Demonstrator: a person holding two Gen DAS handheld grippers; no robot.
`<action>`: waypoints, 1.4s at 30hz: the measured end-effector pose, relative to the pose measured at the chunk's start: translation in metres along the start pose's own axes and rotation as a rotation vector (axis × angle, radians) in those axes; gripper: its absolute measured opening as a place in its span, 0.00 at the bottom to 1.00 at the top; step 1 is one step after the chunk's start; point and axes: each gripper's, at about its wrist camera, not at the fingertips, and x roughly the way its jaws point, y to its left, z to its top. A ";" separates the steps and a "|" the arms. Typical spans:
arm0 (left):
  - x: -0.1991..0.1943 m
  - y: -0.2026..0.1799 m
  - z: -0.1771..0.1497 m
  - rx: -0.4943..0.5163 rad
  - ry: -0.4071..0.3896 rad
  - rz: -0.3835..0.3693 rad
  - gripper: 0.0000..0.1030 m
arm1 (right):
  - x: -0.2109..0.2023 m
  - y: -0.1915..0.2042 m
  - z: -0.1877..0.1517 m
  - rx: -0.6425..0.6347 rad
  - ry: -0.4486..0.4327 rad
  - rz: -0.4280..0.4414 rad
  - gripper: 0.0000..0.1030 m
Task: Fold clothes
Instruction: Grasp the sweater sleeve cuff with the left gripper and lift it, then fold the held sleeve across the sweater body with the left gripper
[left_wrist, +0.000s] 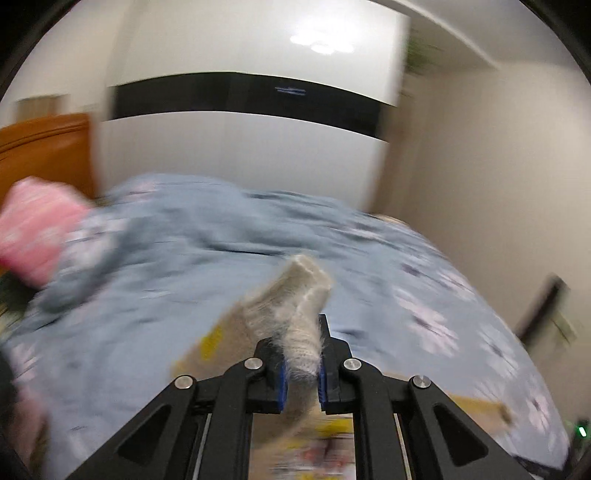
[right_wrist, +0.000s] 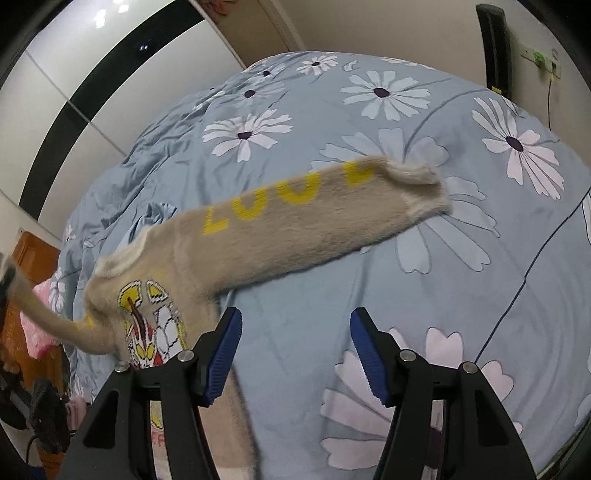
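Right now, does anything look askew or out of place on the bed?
Yes. The beige sweater lies crooked on the floral quilt, one sleeve flung out sideways, the other pinched in the left claw. The right claw is open, holding nothing.

Left wrist view: low, near, facing wardrobe (left_wrist: 243, 147) across bed. Right wrist view: higher, tilted down. Shared: floral duvet (right_wrist: 369, 277), beige sweater (right_wrist: 258, 243).

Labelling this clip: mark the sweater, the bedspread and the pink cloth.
sweater (right_wrist: 295, 225): right wrist view, middle of the outstretched sleeve.
bedspread (right_wrist: 461, 288): right wrist view, bare blue patch right of the sleeve.
pink cloth (left_wrist: 35, 232): left wrist view, centre of the blurred pink bundle.
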 end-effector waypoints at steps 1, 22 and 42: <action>0.015 -0.022 -0.003 0.040 0.024 -0.041 0.12 | 0.001 -0.006 0.001 0.013 -0.002 0.001 0.61; 0.211 -0.170 -0.142 0.355 0.548 -0.148 0.61 | 0.031 -0.089 0.000 0.181 0.050 -0.053 0.61; 0.024 0.040 -0.118 -0.089 0.360 0.123 0.66 | 0.082 -0.159 0.072 0.617 -0.157 0.117 0.10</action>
